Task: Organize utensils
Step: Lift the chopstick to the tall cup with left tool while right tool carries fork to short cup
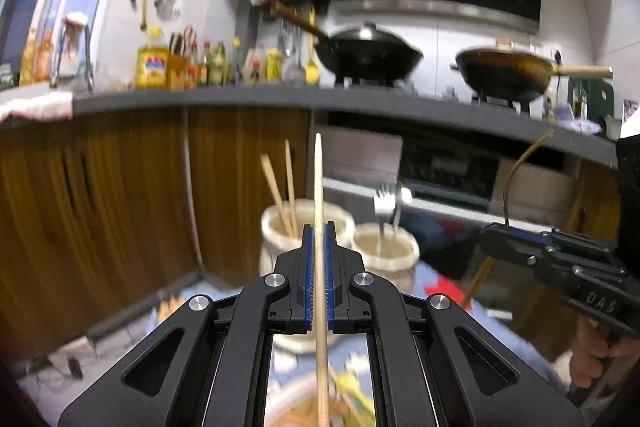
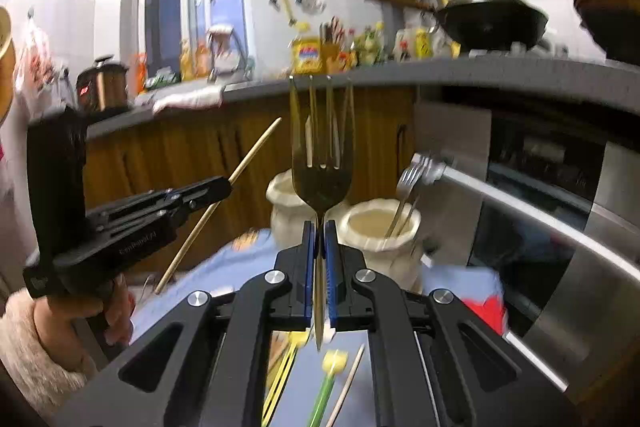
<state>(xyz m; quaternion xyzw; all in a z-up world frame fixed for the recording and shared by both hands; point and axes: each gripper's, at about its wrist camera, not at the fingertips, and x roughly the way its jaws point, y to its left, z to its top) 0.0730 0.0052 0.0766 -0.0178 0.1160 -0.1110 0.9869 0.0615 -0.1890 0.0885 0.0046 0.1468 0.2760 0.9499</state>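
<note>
Step in hand: both utensils are gripped and held in the air, in my judgement on the way to the two cream jars at the far end of the table.

Left gripper point(image 1: 319, 251): jaws closed on a single wooden chopstick point(image 1: 318, 187). The stick runs straight through the blue pads, its tip pointing to 12 o'clock and its tail passing back under the gripper body.

Chopstick jar point(image 1: 276, 227): just beyond the left fingertips, towards 11 o'clock. Two chopsticks already stand in it, leaning left.

Fork jar point(image 1: 384, 247): at 2 o'clock of the left fingertips, touching or just beside the chopstick jar; I cannot tell which. Silver forks stand in it.

Right gripper point(image 2: 319, 239): jaws closed on the neck of a dark gold fork point(image 2: 322, 147). Tines point up to 12 o'clock, and the handle hangs down between the pads.

Fork jar from the right wrist point(image 2: 380, 231): near, at 2 o'clock of the right fingertips.

Next move, as I judge it: carry each tip over its own jar's mouth, turn it downward, then release. The chopstick needs little sideways travel; the fork must shift right.

Risk: the long chopstick may strike those already standing.

Table point(image 2: 224, 279): loose sticks lie near its front edge, still to be sorted.
</note>
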